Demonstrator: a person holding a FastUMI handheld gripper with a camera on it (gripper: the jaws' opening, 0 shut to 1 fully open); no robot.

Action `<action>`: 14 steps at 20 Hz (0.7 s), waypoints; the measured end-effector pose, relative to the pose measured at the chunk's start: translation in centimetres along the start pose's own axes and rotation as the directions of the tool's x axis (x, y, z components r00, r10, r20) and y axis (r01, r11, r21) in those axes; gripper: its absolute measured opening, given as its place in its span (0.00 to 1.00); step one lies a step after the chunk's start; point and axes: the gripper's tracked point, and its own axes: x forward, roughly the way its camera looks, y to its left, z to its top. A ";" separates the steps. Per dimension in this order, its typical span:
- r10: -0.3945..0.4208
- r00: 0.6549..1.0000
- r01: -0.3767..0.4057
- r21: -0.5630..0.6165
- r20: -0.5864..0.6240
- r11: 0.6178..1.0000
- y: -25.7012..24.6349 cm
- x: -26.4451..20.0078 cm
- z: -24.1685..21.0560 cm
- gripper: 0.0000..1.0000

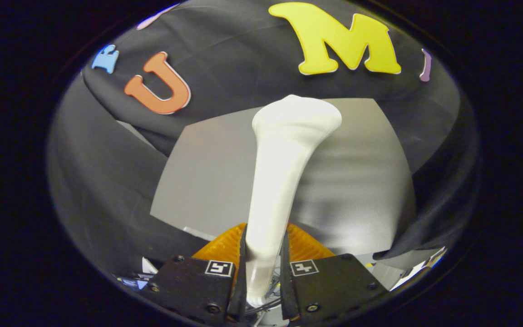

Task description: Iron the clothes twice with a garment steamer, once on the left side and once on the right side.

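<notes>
Black cloth wall [107, 181]; small clutter [139, 279] at its foot, too blurred to tell

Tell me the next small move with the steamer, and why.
Probably ease the garment steamer forward until its head meets the grey garment beyond it. The gripper is clamped on the white handle, and the head seems to sit at the upper part of the cloth, though contact is unclear.
</notes>
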 end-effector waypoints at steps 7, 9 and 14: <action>0.104 0.989 -0.092 -0.106 0.109 0.990 -0.3 -7.3 -3.3 0.33; 0.127 0.984 -0.109 -0.139 0.128 0.984 -0.7 -9.4 -4.8 0.33; 0.174 0.955 -0.125 -0.209 0.238 0.970 -3.1 -15.7 -8.1 0.33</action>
